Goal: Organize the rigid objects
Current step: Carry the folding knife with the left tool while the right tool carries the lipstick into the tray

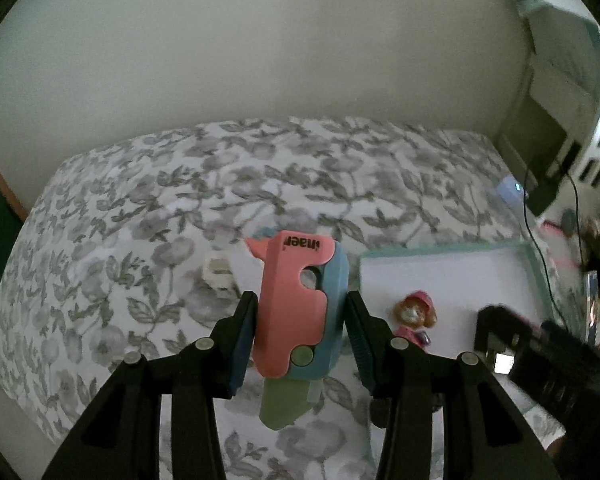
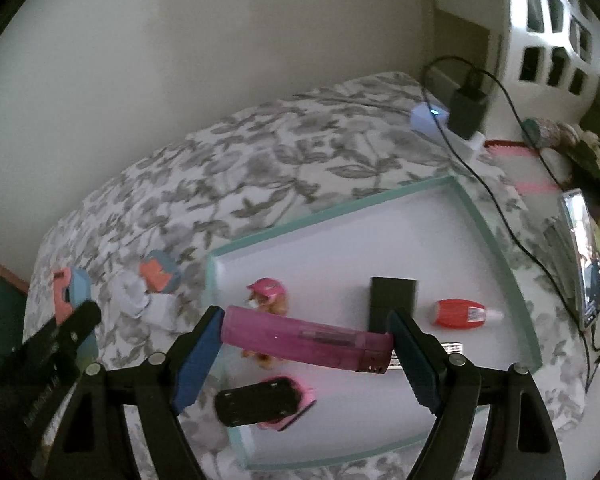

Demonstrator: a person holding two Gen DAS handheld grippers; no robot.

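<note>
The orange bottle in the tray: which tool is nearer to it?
Right. The right tool, gripping a pink tube, hangs over the tray just beside the orange bottle. The left tool, holding a pink-and-blue toy, is over the bedspread outside the tray.

Two pink-and-blue folding cutters (image 2: 70, 290) (image 2: 160, 274) are showing left of the right gripper (image 2: 305, 354), one magenta tube (image 2: 305, 342) is sitting between its jaws, and one tray (image 2: 495, 240) is lying beneath it.

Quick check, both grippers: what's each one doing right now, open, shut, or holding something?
Left gripper: shut on the pink and blue folding toy.
Right gripper: shut on the magenta tube, gripped end to end above the tray.
</note>
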